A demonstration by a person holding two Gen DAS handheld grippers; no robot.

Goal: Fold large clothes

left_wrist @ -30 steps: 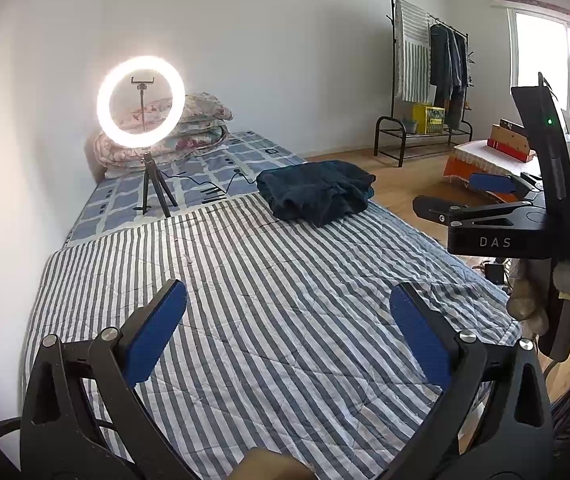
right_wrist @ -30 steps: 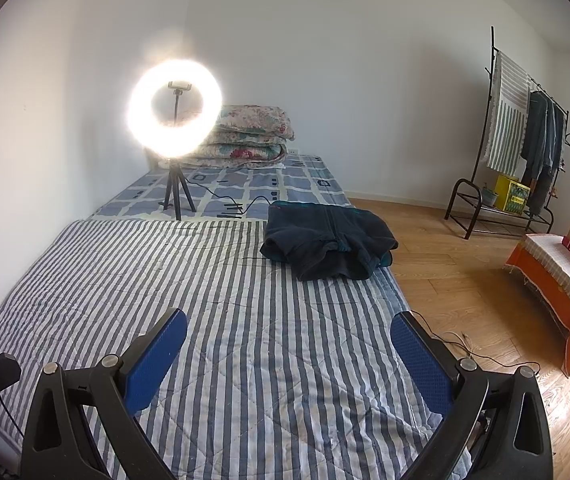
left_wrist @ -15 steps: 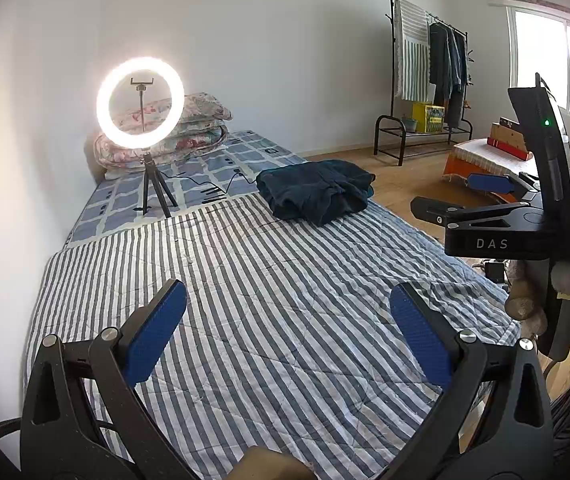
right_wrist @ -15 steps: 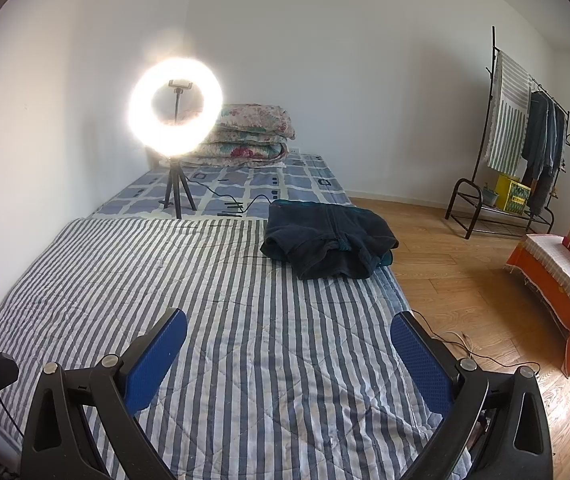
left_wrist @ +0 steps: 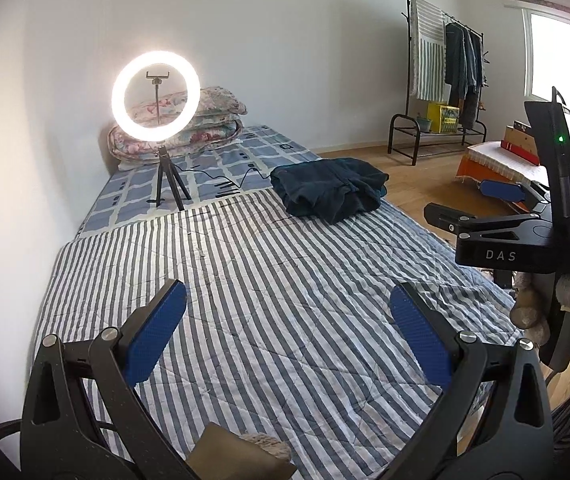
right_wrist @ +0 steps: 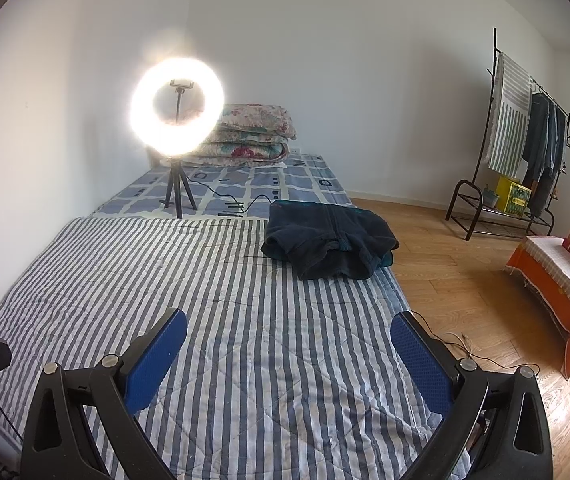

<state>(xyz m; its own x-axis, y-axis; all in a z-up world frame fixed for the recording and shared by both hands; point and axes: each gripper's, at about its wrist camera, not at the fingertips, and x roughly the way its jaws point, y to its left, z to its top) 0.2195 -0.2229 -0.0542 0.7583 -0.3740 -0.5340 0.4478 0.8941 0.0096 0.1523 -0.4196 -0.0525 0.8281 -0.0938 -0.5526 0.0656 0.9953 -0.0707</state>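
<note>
A dark navy garment (left_wrist: 331, 190) (right_wrist: 331, 244) lies bunched in a loose folded heap at the far right side of the striped bed cover (left_wrist: 285, 300) (right_wrist: 245, 300). My left gripper (left_wrist: 287, 334) hovers open over the near part of the bed, nothing between its blue pads. My right gripper (right_wrist: 289, 350) is also open and empty, held above the bed's near right part, well short of the garment. The right gripper's body (left_wrist: 525, 240) shows at the right edge of the left wrist view.
A lit ring light on a small tripod (left_wrist: 156, 120) (right_wrist: 177, 120) stands on the blue checked sheet, its cable trailing toward the garment. Folded floral quilts (right_wrist: 245, 136) sit by the wall. A clothes rack (right_wrist: 525, 148) and an orange-draped low table (right_wrist: 557, 280) stand on the wooden floor.
Both grippers drifted only slightly; the views barely shifted. The garment has not moved and both grippers stay open.
</note>
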